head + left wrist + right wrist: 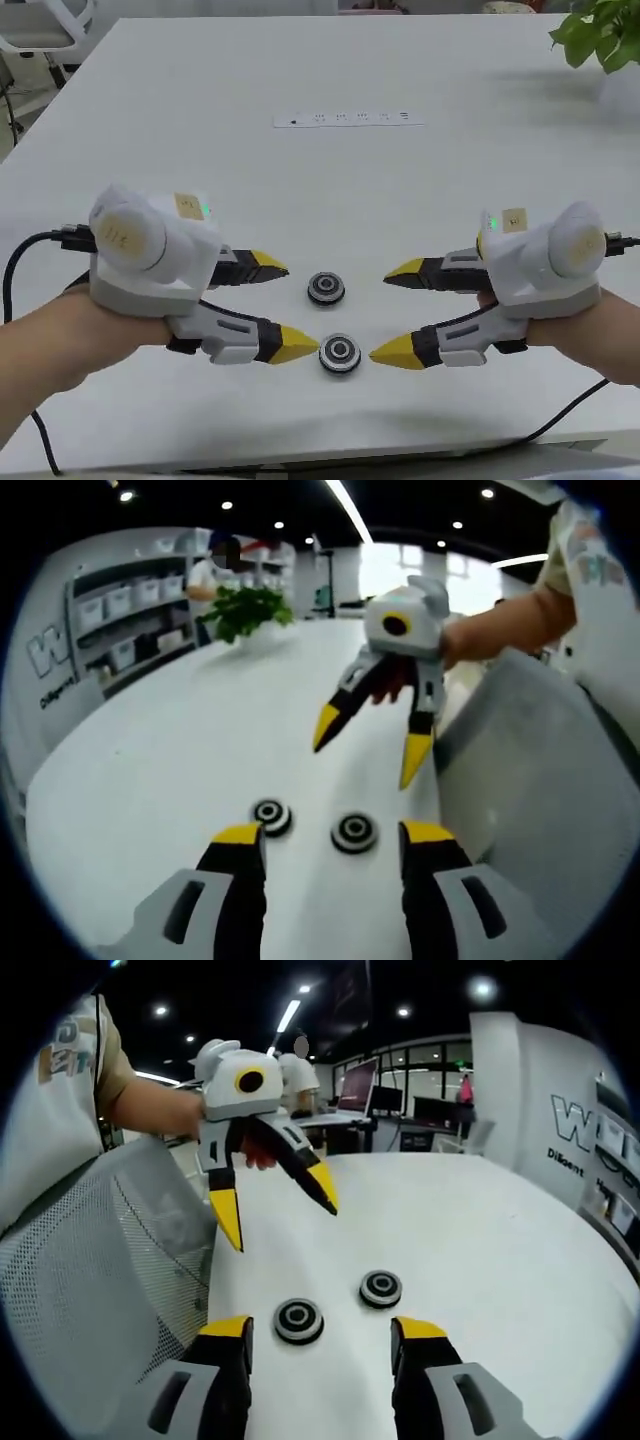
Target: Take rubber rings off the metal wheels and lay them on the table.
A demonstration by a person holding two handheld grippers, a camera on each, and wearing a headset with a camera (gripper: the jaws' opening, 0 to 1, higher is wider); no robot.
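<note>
Left hand-held gripper (300,308), right hand-held gripper (380,315), agape, empty, wheels (339,353) (326,288) between, near table (300,425) edge

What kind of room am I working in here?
Probably an open-plan office or lab: a long white table with a socket strip, shelves of storage bins, and desks with monitors.

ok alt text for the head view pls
The left gripper and right gripper, both open, face each other across two wheels on a table. The near wheel sits between their near jaw tips, the far wheel just beyond. A power strip lies farther back.
</note>
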